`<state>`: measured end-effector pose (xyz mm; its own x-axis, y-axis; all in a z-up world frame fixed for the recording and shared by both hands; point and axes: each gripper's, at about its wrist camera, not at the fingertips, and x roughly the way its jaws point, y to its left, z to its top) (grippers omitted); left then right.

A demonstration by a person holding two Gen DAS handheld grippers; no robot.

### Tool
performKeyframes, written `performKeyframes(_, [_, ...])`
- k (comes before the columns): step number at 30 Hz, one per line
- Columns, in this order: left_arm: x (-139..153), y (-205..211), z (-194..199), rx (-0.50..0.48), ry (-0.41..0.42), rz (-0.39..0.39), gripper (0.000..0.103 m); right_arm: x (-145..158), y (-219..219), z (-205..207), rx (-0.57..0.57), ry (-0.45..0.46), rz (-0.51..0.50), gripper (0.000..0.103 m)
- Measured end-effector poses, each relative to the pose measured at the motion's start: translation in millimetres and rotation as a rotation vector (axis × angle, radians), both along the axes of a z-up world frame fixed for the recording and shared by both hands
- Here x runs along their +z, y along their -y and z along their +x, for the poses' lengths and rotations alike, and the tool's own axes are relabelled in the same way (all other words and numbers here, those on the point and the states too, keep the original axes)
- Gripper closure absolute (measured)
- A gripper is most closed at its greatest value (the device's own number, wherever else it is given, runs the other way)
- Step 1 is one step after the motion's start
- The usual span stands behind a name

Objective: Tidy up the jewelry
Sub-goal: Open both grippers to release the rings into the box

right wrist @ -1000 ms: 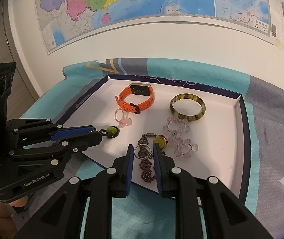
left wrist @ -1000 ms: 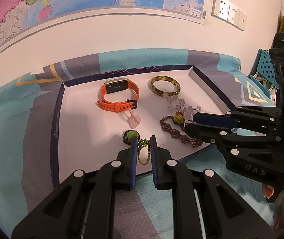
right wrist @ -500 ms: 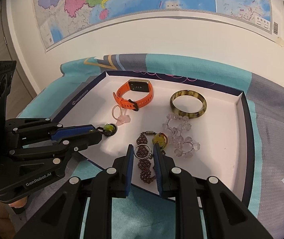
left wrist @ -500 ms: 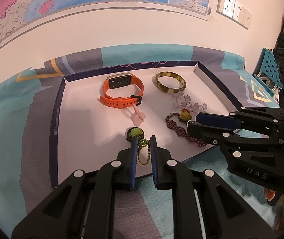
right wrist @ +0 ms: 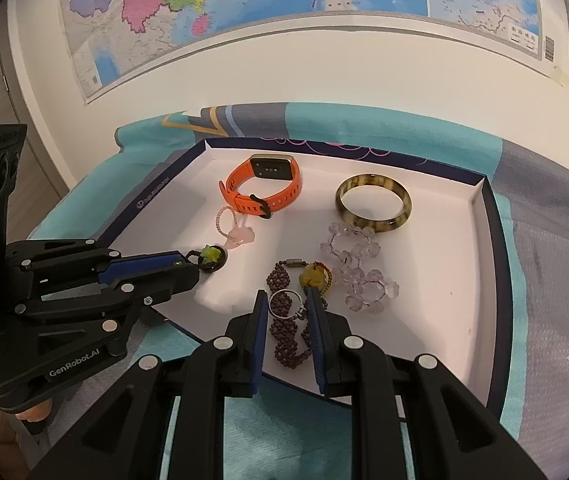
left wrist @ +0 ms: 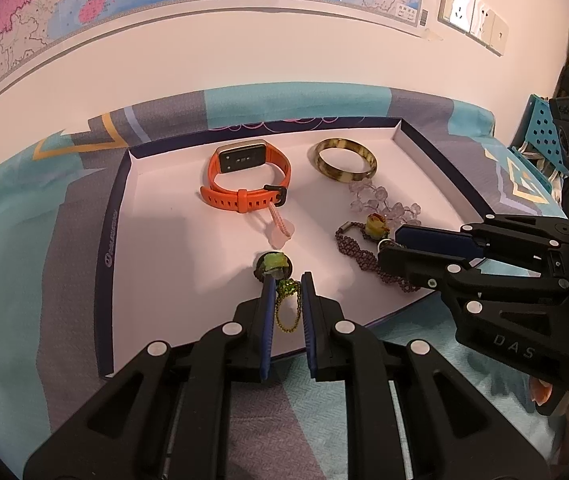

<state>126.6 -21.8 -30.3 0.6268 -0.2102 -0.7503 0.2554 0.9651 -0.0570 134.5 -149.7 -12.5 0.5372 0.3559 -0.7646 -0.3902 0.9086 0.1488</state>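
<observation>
Left wrist view: my left gripper (left wrist: 286, 278) sits low centre, narrowed around a green charm (left wrist: 274, 264) whose little bead chain (left wrist: 287, 304) hangs between the blue pads; whether it is truly clamped I cannot tell. The charm rests near the front edge of the white tray (left wrist: 156, 216). An orange watch (left wrist: 248, 182) and a bangle (left wrist: 344, 159) lie toward the upper centre.

Right wrist view: my right gripper (right wrist: 286, 300) is narrowed beside a metal ring (right wrist: 282, 303) on the purple bead bracelet (right wrist: 288, 332), lower centre (the grip looks loose). I judge both pieces are being picked; next comes a gentle close and lift without snagging the clear beads (right wrist: 358, 266).
</observation>
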Motion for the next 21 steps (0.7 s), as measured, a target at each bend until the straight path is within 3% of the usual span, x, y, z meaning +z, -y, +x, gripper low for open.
performKeyframes(12, [-0.8, -1.1, 0.2, 0.009, 0.002, 0.003, 0.087, -4.4, 0.7, 1.8, -0.016, -0.003, -0.005, 0.084])
performKeyframes(14, [-0.6, -1.5, -0.4, 0.015, 0.005, 0.008, 0.083, -4.4, 1.2, 1.8, -0.018, -0.002, -0.004, 0.081])
performKeyframes(16, [0.5, -2.3, -1.9, 0.02, 0.014, 0.013, 0.069, -3.6, 2.5, 0.9, -0.024, 0.006, -0.006, 0.07])
performKeyframes(18, [1.6, -2.6, -3.9, 0.02, 0.02, 0.016, 0.068, -2.9, 3.2, -0.3, -0.024, 0.009, -0.004, 0.068])
performKeyframes(21, [4.4, -2.5, -7.2, 0.02, 0.032, 0.019, 0.057, -1.7, 5.0, -2.3, -0.027, 0.015, -0.001, 0.064])
